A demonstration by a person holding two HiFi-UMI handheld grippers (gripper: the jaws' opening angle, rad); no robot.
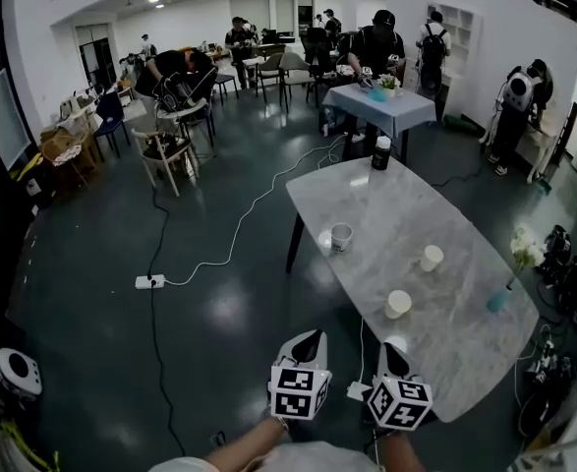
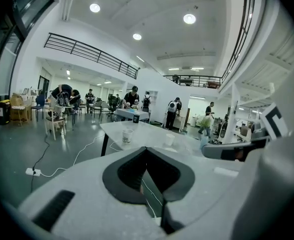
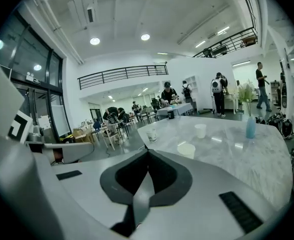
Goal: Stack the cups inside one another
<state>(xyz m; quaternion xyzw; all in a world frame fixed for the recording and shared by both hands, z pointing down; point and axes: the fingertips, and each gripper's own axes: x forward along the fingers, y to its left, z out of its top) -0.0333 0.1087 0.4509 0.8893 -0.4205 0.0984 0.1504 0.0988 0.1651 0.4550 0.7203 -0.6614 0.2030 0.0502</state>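
Note:
Three paper cups stand apart on the marble table: a printed cup near the left edge, a plain white cup to its right, and a nearer white cup. My left gripper hangs over the floor just off the table's near end, shut and empty. My right gripper is beside it at the table's near corner, also shut and empty. The left gripper view shows the printed cup beyond the shut left gripper. The right gripper view shows the nearer cup just past the shut right gripper.
A black bottle stands at the table's far end. A blue vase with white flowers sits at the right edge. Cables and a power strip lie on the dark floor to the left. People, chairs and another table fill the room behind.

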